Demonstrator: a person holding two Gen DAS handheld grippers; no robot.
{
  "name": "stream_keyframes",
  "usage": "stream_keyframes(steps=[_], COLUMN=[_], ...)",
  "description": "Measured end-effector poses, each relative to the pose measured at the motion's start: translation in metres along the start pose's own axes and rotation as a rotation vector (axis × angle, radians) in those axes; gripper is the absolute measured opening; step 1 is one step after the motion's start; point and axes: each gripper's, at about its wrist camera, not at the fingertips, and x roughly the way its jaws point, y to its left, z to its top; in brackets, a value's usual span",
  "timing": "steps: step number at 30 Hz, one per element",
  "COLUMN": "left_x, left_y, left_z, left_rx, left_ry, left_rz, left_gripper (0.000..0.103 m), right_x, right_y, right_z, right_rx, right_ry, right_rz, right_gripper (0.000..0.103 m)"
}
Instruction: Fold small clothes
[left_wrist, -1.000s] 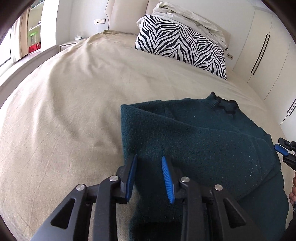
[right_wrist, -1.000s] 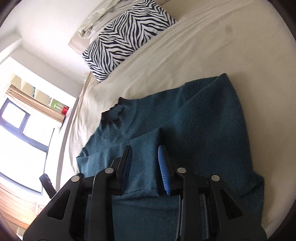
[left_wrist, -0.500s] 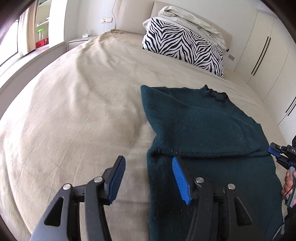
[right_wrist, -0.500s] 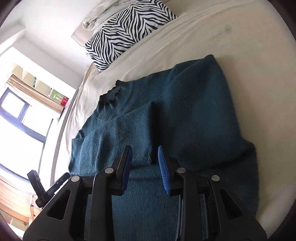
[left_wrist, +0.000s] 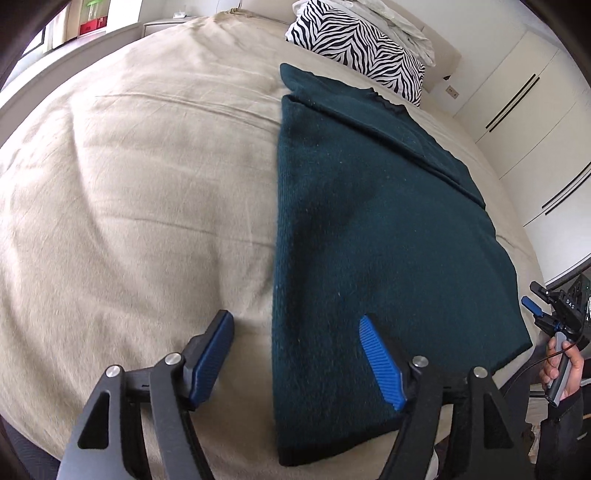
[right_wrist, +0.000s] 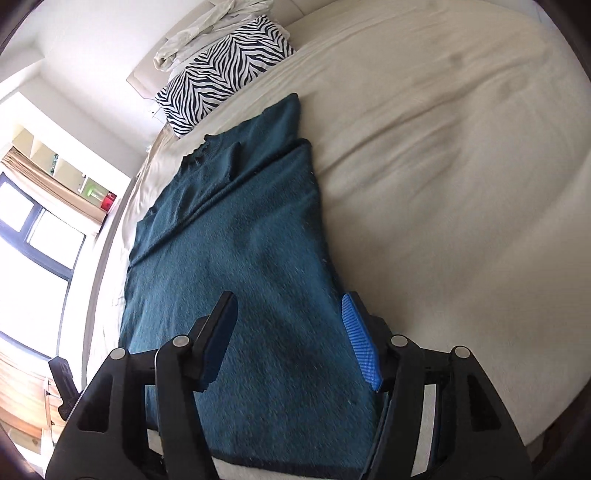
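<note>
A dark teal knitted sweater (left_wrist: 376, 229) lies flat on the beige bed, its sleeves folded in over the body and its collar toward the pillow. My left gripper (left_wrist: 295, 354) hovers above the sweater's near left corner, jaws opening, with nothing pinched between the blue pads. In the right wrist view the same sweater (right_wrist: 240, 258) runs away from me. My right gripper (right_wrist: 288, 339) hangs over its near right edge, jaws opening and not pressing the cloth. At the right edge of the left wrist view, a hand holds the right gripper (left_wrist: 543, 314).
A zebra-striped pillow (left_wrist: 354, 40) and a crumpled white cloth (right_wrist: 207, 29) sit at the head of the bed. The beige bedsheet (left_wrist: 129, 184) spreads wide to the sweater's left. White wardrobe doors (left_wrist: 524, 92) stand on the right, a window (right_wrist: 29, 236) on the far side.
Both grippers let go of the folded sleeves, opened, and drew back from the middle of the sweater to its near hem. The sleeves stay folded over the body.
</note>
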Motion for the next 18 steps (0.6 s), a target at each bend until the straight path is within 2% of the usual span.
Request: stream_keyframes(steps=[5, 7, 18], left_x=[-0.006, -0.006, 0.000], left_y=[0.002, 0.002, -0.011], left_z=[-0.009, -0.010, -0.011], left_rx=[-0.028, -0.025, 0.069], left_ry=[0.018, 0.028, 0.090], left_rz=[-0.037, -0.038, -0.002], left_gripper=[0.074, 0.074, 0.074], right_x=[-0.021, -0.026, -0.036], right_y=[-0.037, -0.043, -0.048], right_z=[-0.037, -0.049, -0.063], right_rx=[0.090, 0.086, 0.107], right_ry=[0.038, 0.056, 0.113], right_rz=[-0.004, 0.003, 0.044], right_gripper=[0.058, 0.058, 0.056])
